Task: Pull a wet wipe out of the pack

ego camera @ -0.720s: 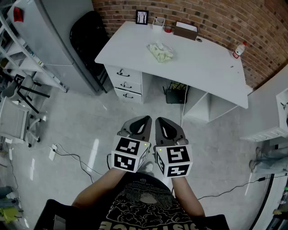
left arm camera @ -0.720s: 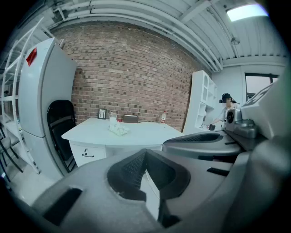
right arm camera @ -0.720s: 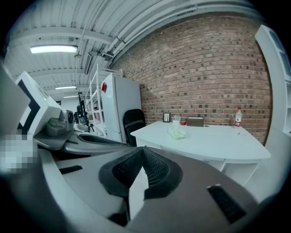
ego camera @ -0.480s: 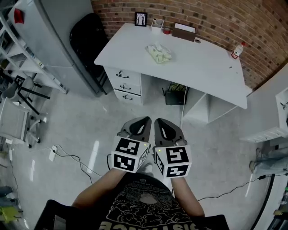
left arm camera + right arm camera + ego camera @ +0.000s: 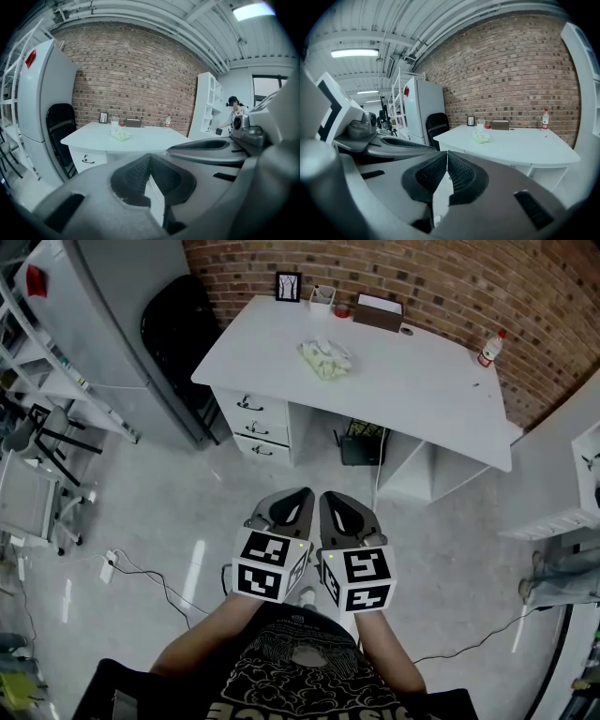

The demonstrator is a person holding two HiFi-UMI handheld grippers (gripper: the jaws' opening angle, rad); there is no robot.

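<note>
Wet wipe pack [image 5: 325, 359] lies on the white bench [image 5: 422, 381], toward its rear left, near a picture frame [image 5: 289, 286] and a brown box [image 5: 379, 314] set along the brick wall. A bottle [image 5: 486, 349] stands at the bench's rear right. Left gripper [image 5: 302, 493] and right gripper [image 5: 330, 495] are held side by side above the floor, well apart from the bench. Each has its jaws pressed together with nothing between them.

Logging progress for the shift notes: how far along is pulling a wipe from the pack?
Nothing looks done: the pack lies on the desk, far from the person. In hand: nothing; the left gripper and right gripper are shut and empty, side by side. Left: reach the desk, hold the pack, pull a wipe.
</note>
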